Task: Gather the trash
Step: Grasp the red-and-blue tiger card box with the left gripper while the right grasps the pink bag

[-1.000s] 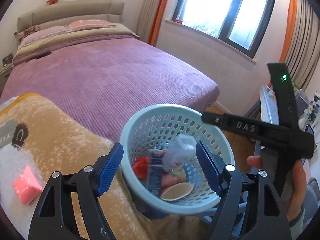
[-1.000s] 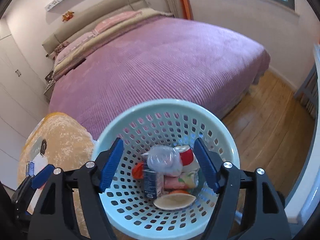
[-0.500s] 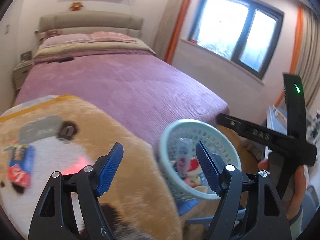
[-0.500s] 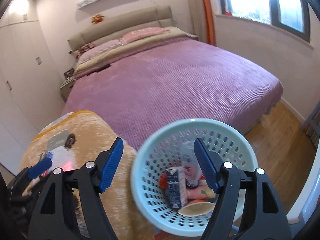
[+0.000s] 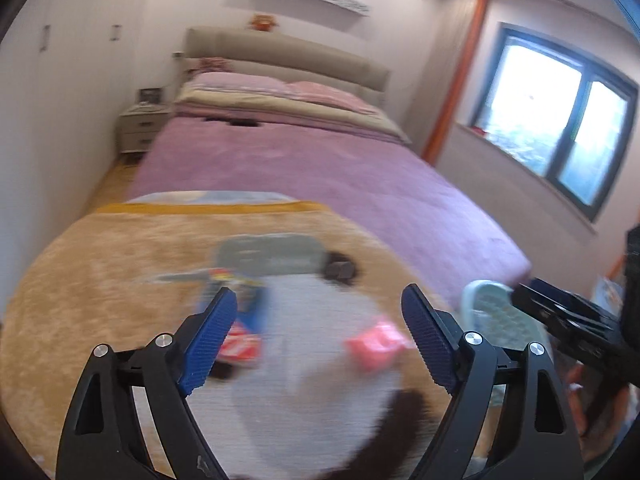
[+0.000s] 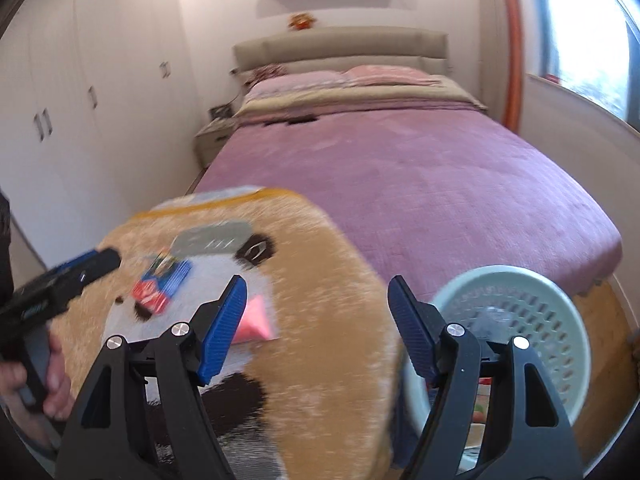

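- Left wrist view: the left gripper (image 5: 320, 320) has just been spreading its jaws wider and nothing sits between the blue pads. It hangs over a plush blanket (image 5: 100, 280) with a cartoon print.
- Two bits of trash lie on that blanket: a pink packet (image 5: 376, 346) just inside the right-hand pad, and a blue and red wrapper (image 5: 242, 334) partly hidden behind the left-hand pad. Both are blurred.
- The pale green basket (image 5: 494, 312) shows only a sliver at the right edge, beside the purple bed (image 5: 340, 176); what is in it cannot be seen here.
- To do the pickup well, I would pick one piece, centre it between the pads, and come down low enough to pinch the thin packet without snagging the pile.
- Right wrist view: the right gripper (image 6: 318, 328) is spread and empty. The pink packet (image 6: 256, 320) lies just past its left pad, the wrapper (image 6: 162, 284) farther left, near the left gripper (image 6: 60, 280).
- The basket (image 6: 516, 280) stands to the right, below the blanket's edge. Its inside is blurred; something pale lies there, with scraps of red and green showing low down.
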{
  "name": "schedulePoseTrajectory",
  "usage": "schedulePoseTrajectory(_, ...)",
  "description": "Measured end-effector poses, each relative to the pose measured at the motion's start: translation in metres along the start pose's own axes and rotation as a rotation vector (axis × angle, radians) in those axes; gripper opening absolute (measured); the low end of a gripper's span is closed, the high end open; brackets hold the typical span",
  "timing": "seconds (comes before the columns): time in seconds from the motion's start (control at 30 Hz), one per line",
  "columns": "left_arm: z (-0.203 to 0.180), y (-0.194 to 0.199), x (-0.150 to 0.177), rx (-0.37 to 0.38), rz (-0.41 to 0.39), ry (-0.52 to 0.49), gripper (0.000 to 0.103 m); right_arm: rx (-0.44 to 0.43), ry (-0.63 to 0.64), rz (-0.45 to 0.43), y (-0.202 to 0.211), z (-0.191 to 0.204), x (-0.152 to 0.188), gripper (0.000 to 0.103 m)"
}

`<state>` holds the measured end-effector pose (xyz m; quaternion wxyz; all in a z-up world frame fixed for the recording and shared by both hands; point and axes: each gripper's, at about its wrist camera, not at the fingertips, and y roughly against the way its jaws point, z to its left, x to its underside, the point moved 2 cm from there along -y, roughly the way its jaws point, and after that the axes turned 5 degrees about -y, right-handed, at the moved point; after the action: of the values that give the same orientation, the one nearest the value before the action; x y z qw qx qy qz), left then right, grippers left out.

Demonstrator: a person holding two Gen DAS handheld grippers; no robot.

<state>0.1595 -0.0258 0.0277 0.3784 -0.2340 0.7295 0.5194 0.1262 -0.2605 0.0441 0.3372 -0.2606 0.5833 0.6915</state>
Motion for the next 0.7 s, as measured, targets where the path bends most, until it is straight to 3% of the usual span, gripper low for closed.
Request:
schedulePoseTrajectory(0.2, 0.043, -0.022, 0.018, -0.048, 0.082, 0.011, 0.082, -0.067, 0.079, 0.090, -0.027, 0.043, 0.025, 0.050)
schedulePoseTrajectory(0.37, 0.060, -0.048, 0.035, -0.067, 0.148, 0.011, 0.082, -0.090, 0.099, 0.156, -0.047, 0.060, 0.048, 0.050)
schedulePoseTrajectory(0.57, 0.061, -0.064, 0.043, -0.053, 0.175, -0.001, 0.082, -0.114, 0.083, 0.235, -0.065, 0.066, 0.065, 0.050)
schedulePoseTrajectory(0.63, 0.057, -0.070, 0.047, -0.073, 0.197, -0.018, 0.078, -0.107, 0.078, 0.248, -0.070, 0.067, 0.066, 0.050)
schedulePoseTrajectory(0.7, 0.054, -0.070, 0.048, -0.096, 0.197, -0.038, 0.068, -0.102, 0.065, 0.262, -0.076, 0.068, 0.064, 0.052)
